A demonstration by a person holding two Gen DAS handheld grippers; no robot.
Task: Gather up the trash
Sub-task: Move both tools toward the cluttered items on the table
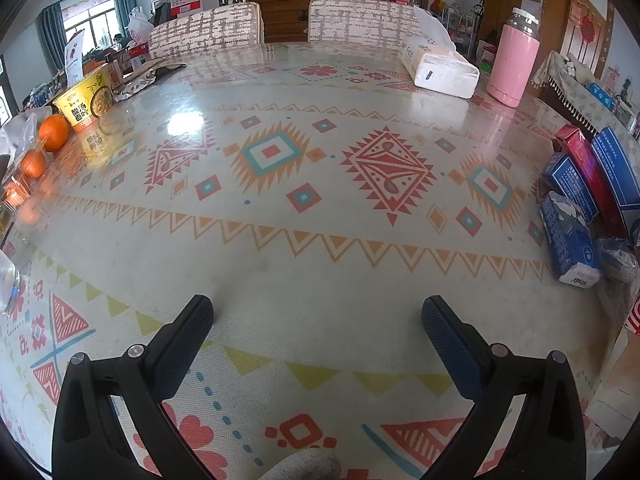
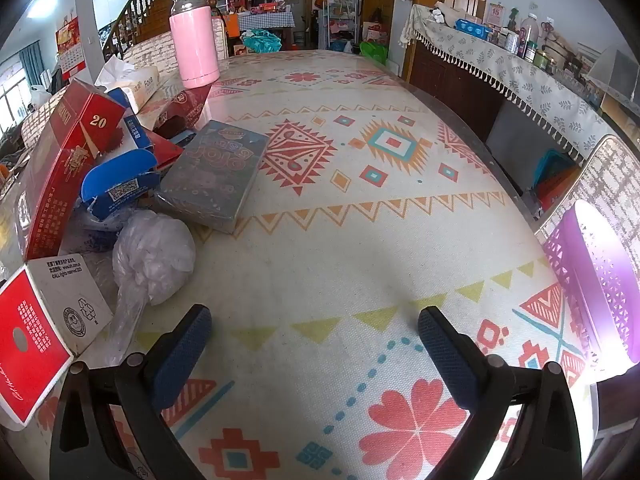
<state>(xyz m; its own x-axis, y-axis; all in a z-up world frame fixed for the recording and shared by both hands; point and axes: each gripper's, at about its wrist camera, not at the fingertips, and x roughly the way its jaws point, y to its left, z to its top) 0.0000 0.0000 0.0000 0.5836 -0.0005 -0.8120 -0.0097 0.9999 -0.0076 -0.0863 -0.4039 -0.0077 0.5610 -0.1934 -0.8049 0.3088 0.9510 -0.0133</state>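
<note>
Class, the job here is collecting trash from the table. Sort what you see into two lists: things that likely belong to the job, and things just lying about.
Likely part of the job:
- crumpled plastic bag
- torn blue carton
- opened red box
- purple basket, possibly the bin

Just lying about:
- pink flask
- tissue pack
- oranges
- noodle cup

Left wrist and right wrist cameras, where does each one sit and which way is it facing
Left wrist: on the left gripper, angled down across the patterned table toward two chairs; open black fingers show.
Right wrist: on the right gripper, angled down the table toward a sideboard; open fingers show, purple basket at right.
Shared: pink thermos, tissue pack, box pile.
</note>
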